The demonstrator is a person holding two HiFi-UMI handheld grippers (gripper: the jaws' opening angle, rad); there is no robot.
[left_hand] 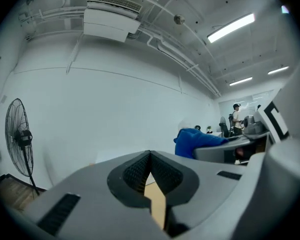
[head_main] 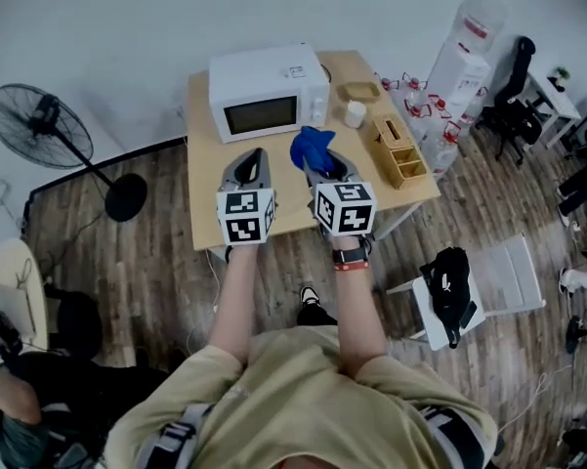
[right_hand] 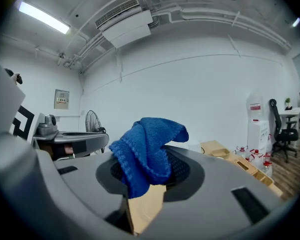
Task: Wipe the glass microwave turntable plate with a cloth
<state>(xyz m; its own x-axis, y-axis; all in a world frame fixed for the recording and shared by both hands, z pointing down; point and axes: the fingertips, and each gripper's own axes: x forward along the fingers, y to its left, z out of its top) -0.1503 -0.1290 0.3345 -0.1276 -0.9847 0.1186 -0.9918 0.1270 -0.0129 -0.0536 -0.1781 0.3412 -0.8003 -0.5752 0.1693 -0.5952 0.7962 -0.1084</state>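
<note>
A white microwave (head_main: 264, 91) stands with its door closed at the back of the wooden table (head_main: 215, 198). No glass turntable plate shows in any view. My right gripper (head_main: 319, 167) is shut on a crumpled blue cloth (head_main: 311, 148), held above the table just in front of the microwave's right end. In the right gripper view the blue cloth (right_hand: 147, 151) bulges up out of the right gripper (right_hand: 149, 176). My left gripper (head_main: 253, 156) hovers beside it, in front of the microwave door. Its jaws (left_hand: 150, 156) are pressed together with nothing between them.
A wooden organiser (head_main: 401, 150), a white cup (head_main: 355, 113) and a small tray (head_main: 359, 91) sit on the table's right side. A standing fan (head_main: 49, 125) is on the floor at left, a water dispenser (head_main: 464, 62) at right, a white stool with a black bag (head_main: 449, 283) nearby.
</note>
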